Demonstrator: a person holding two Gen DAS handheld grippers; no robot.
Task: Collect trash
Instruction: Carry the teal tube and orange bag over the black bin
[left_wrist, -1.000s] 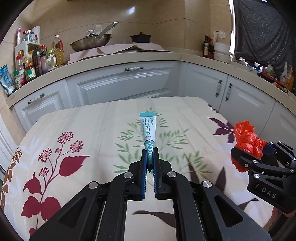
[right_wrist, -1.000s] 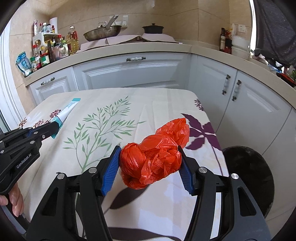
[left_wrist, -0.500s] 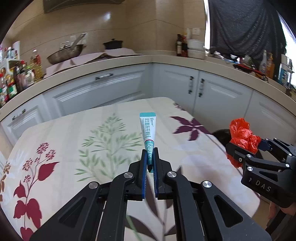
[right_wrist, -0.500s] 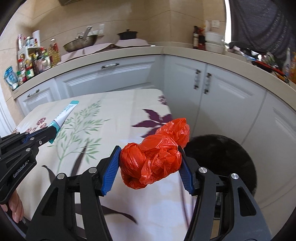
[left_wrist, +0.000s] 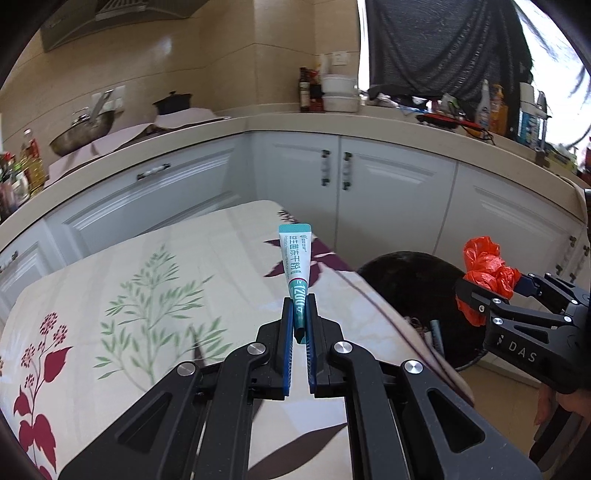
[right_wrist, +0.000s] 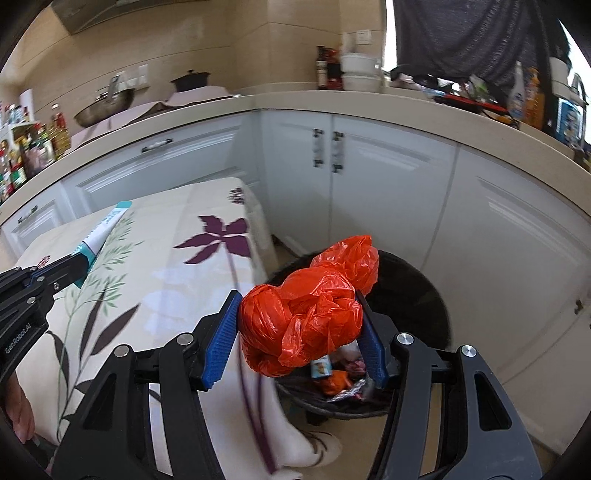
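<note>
Your left gripper (left_wrist: 299, 325) fingers clamp the teal tube (left_wrist: 295, 266) above the floral tablecloth (left_wrist: 147, 295). Your right gripper (right_wrist: 299, 328) fingers clamp the orange bag (right_wrist: 306, 314) over the black bin (right_wrist: 424, 291).

Daylight enters from the upper right, glaring at the window (left_wrist: 554, 22). Fisheye bending curves the cabinets (right_wrist: 388, 166); corners go black. Motion blur smears the tablecloth (right_wrist: 166, 280).

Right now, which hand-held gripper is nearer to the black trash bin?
Right. The right hand-held gripper holds the red plastic bag just above the black trash bin. The left hand-held gripper, pinching the tube, is over the table beside it.
</note>
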